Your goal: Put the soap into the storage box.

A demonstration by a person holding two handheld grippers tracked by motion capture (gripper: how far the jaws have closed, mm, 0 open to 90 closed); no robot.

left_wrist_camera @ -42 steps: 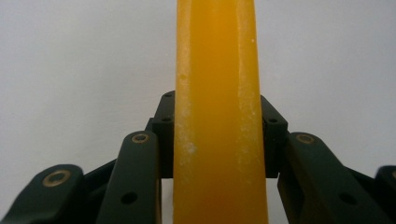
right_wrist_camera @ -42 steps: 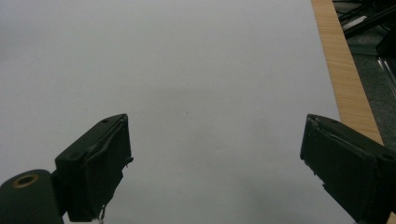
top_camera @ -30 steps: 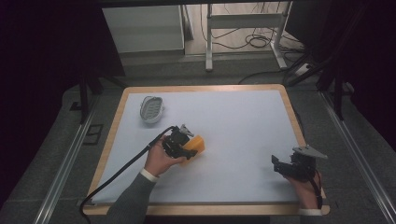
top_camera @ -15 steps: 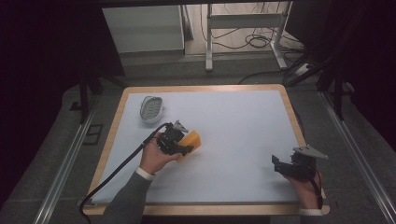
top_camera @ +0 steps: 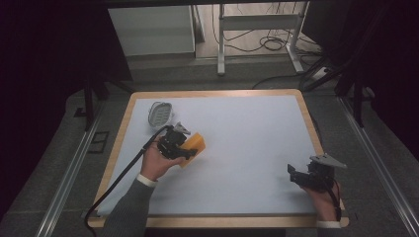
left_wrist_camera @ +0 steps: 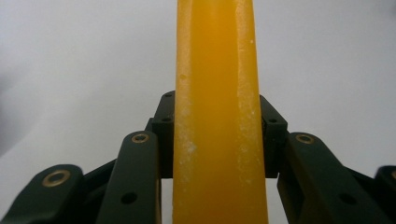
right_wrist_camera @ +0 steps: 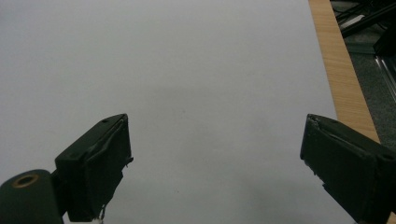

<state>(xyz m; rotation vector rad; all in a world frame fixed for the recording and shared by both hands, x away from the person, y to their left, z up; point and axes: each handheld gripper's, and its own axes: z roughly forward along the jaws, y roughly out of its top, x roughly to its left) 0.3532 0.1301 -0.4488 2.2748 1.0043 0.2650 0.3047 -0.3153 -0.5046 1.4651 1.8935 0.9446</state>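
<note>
An orange-yellow sponge-like block (top_camera: 193, 146) is clamped in my left gripper (top_camera: 187, 148) just above the white mat, left of centre. In the left gripper view the block (left_wrist_camera: 217, 121) stands on edge between the two black jaws, and both pads press on its sides. My right gripper (top_camera: 296, 177) rests near the front right corner of the table. Its jaws stand wide apart over bare mat, with nothing between the fingertips (right_wrist_camera: 100, 158).
A pale ribbed oval dish (top_camera: 159, 114) lies at the back left of the mat, close behind the left hand. The wooden table rim (top_camera: 316, 133) borders the white mat (top_camera: 247, 138). Dark floor, a cabinet and cables lie beyond the far edge.
My left hand has carried the orange block a little to the left and toward the far side, slightly higher. The right gripper has stayed put.
</note>
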